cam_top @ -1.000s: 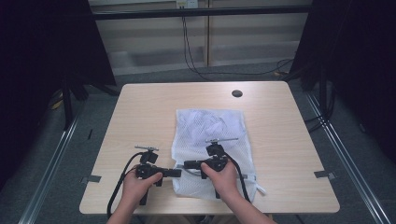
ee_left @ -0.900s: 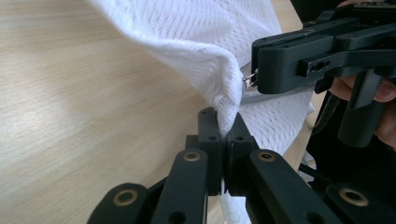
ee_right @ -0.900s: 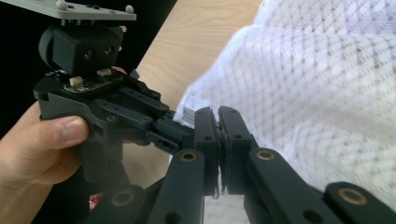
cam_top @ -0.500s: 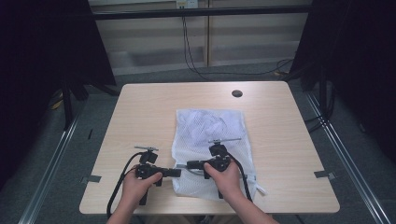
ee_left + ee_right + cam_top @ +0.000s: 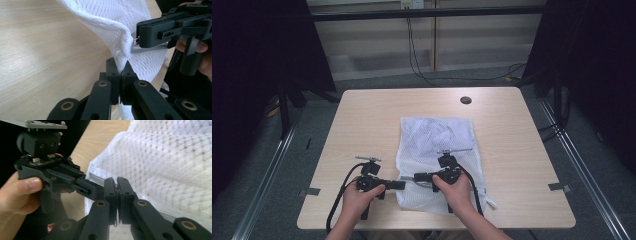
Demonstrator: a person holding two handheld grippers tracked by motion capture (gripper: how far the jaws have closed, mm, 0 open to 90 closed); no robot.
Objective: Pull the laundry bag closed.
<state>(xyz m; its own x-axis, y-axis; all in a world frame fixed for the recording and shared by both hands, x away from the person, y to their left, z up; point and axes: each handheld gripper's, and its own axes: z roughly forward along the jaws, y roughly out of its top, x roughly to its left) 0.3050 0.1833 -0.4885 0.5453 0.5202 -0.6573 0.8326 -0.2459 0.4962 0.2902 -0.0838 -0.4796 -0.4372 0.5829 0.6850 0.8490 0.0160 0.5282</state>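
A white mesh bag [image 5: 437, 135] lies flat on the wooden table [image 5: 372, 115], near the front edge. My left gripper [image 5: 403, 185] reaches in from the left and is shut on a pinch of mesh at the bag's near left edge [image 5: 121, 70], lifting the fabric [image 5: 107, 17] into a ridge. My right gripper [image 5: 416, 176] lies over the bag and points left at that same edge. In the left gripper view the right gripper [image 5: 138, 37] is shut on a small metal zipper pull [image 5: 136, 41]. In the right gripper view its jaws [image 5: 117, 182] are pressed together beside the mesh [image 5: 170, 157], close to the left gripper [image 5: 93, 188].
A small dark round cap [image 5: 466, 100] sits in the table top at the far right. Bare wood lies left, right and beyond the bag. Black curtains flank the table, with cables on the floor behind it [image 5: 422, 65].
The right gripper has drifted slightly to the right, away from the left gripper. The left gripper has stayed where it was, holding the bag.
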